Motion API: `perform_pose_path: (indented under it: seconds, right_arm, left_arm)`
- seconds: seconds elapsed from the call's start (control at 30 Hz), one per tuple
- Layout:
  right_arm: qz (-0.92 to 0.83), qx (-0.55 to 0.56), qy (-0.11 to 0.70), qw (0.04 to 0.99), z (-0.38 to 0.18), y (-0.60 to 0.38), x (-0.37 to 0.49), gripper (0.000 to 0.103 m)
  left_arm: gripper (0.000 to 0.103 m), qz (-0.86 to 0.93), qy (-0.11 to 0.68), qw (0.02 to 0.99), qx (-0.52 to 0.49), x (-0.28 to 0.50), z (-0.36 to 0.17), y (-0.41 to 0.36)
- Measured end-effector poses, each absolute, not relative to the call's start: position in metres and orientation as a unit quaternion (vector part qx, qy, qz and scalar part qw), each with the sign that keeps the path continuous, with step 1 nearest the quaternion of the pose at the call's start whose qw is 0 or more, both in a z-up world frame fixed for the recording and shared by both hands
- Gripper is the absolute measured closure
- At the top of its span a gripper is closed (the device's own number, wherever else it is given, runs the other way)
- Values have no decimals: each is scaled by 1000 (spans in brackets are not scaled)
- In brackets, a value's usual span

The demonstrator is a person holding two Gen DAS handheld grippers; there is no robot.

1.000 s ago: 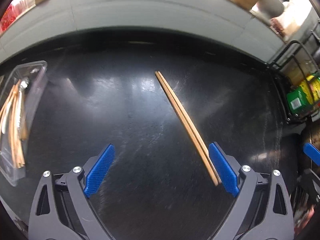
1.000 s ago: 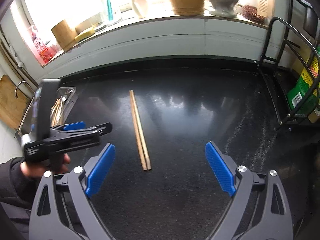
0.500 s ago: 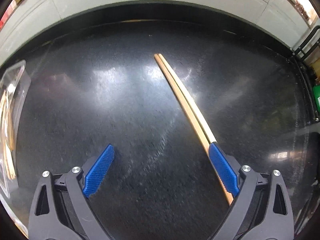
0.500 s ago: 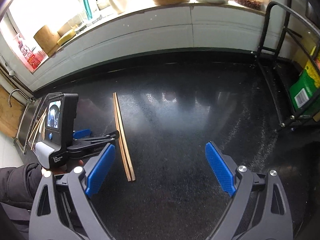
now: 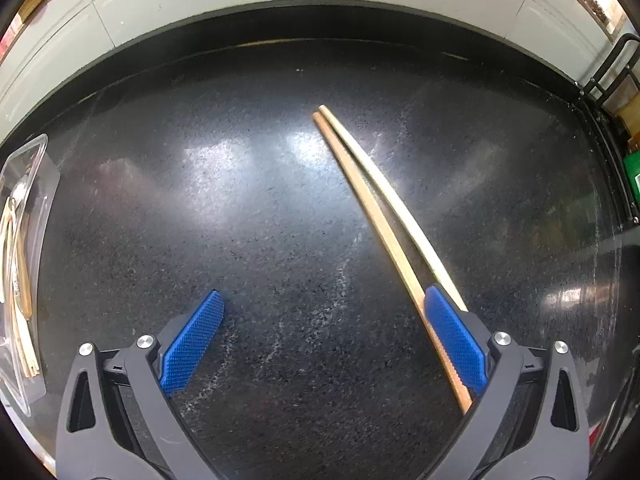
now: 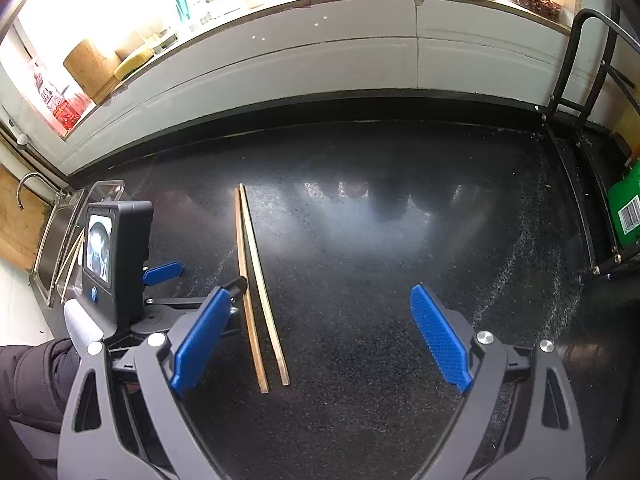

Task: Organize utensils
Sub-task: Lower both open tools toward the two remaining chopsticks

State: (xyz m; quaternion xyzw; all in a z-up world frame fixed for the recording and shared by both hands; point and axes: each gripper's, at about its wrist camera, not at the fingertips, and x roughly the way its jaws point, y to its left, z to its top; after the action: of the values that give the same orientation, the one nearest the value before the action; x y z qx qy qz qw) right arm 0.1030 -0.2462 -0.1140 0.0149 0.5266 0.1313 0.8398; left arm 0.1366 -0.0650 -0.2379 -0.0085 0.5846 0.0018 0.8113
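Chopsticks (image 5: pixel 384 216): lying on the worktop (image 5: pixel 240 220), running toward 11 o'clock. Left gripper (image 5: pixel 320 336): fingers apart, right pad touching them; you are centring before closing. Right gripper (image 6: pixel 320 340): fingers apart, holding nothing.

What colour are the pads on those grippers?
Blue, dotted texture, clearest in the left wrist view: left gripper's pads.
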Motion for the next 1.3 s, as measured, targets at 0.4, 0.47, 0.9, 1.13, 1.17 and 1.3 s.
perform_pose_path:
  seconds: [0.4, 0.47, 0.9, 1.13, 1.17, 1.3]
  right_arm:
    - [152, -40, 545, 824, -144, -207, 95, 14]
    - [159, -57, 549, 818, -154, -198, 96, 14]
    - [185, -155, 535, 809, -209, -160, 113, 19]
    - [191, -153, 533, 810, -216, -160, 119, 22]
    - [189, -153, 532, 811, -216, -159, 120, 27]
    - [195, -151, 527, 814, -212, -155, 123, 57]
  left_arm:
    - [5, -9, 573, 819, 2, 110, -240, -10]
    - [5, -12, 573, 820, 4, 106, -240, -1]
    - [7, -54, 542, 838, 36, 76, -234, 40]
    - [19, -64, 518, 851, 65, 61, -228, 23]
    - [24, -67, 514, 853, 67, 60, -227, 21]
    - [48, -76, 501, 859, 75, 57, -225, 9]
